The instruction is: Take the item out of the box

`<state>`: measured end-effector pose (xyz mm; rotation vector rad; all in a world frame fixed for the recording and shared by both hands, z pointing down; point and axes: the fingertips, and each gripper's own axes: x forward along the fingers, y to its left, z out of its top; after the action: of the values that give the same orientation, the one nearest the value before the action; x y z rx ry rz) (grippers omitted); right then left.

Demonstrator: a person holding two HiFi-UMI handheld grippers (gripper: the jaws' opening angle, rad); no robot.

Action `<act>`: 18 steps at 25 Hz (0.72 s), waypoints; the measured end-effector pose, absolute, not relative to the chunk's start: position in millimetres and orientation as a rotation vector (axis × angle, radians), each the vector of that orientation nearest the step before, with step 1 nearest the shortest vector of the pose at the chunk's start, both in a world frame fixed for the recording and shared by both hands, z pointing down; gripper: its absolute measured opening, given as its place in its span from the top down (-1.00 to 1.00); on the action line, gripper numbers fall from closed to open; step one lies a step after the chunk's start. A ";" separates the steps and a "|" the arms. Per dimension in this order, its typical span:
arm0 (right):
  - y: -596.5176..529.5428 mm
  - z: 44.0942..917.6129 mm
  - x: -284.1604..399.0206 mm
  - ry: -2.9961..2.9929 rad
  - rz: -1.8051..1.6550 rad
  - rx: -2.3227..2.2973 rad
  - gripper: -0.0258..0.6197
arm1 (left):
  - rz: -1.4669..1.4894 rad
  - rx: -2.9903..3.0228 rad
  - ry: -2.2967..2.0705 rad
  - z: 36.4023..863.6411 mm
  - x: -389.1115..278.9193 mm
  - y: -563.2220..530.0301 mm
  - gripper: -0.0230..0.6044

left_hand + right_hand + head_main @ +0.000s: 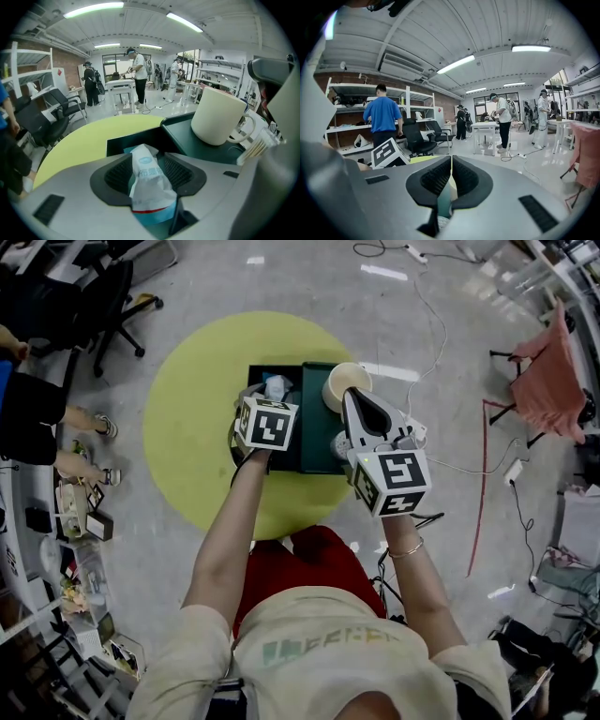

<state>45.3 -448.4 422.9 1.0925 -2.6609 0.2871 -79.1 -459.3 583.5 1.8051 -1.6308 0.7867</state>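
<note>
A dark green box [255, 374] stands open on the round yellow table [187, 418], its lid [319, 446] lying flat to the right. A white and blue packet [149, 187] stands upright in the box. My left gripper [265, 404] points down into the box, its jaws open on either side of the packet [277, 385]. In the left gripper view the left gripper [147, 158] has its ribbed pads [117, 173] close beside the packet. A cream mug [345, 382] sits on the lid. My right gripper [352, 399] is shut and empty, its tip next to the mug.
Office chairs [112, 296] stand off the table's far left, and a pink-draped chair [548, 371] is at the right. Cables [441, 343] run across the floor. Several people stand at white tables [123, 86] in the background. The lid [187, 140] carries the mug [218, 115].
</note>
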 end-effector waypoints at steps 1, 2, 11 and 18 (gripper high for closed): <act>-449.3 422.7 43.7 -2.660 0.288 1.091 0.81 | 0.818 1.800 -1.625 585.3 -79.8 -459.7 0.27; -449.9 422.6 41.9 -2.659 0.289 1.090 0.81 | 0.852 1.794 -1.618 587.5 -80.4 -459.7 0.27; -455.4 424.7 42.0 -2.657 0.287 1.086 0.81 | 1.057 1.718 -1.620 604.2 -80.0 -459.2 0.25; -460.9 424.7 38.0 -2.656 0.287 1.084 0.81 | 1.125 1.668 -1.603 610.9 -84.4 -461.9 0.25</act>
<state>38.0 -460.9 424.7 1.0835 -2.6558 0.2874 -84.4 -461.9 610.9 1.6682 -1.6026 1.1252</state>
